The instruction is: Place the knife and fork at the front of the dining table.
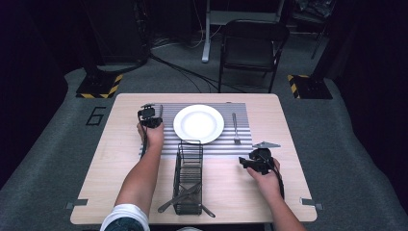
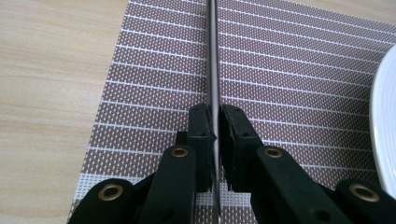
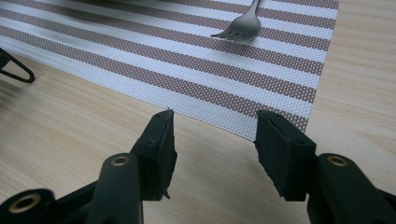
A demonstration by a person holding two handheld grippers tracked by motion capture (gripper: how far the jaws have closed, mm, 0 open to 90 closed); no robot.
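Observation:
My left gripper is shut on a table knife, seen edge-on as a thin metal strip running away over the striped placemat. In the high view this gripper hovers over the mat's left part, just left of the white plate, whose rim shows at the right. A fork lies on the mat right of the plate. My right gripper rests low over the bare wood near the mat's front right corner. Its jaws stand open with nothing between them, and the fork's tines lie farther off.
A black wire basket stands at the front middle of the table with utensils lying in it; one of its feet shows at the left. A folding chair stands beyond the table's far edge.

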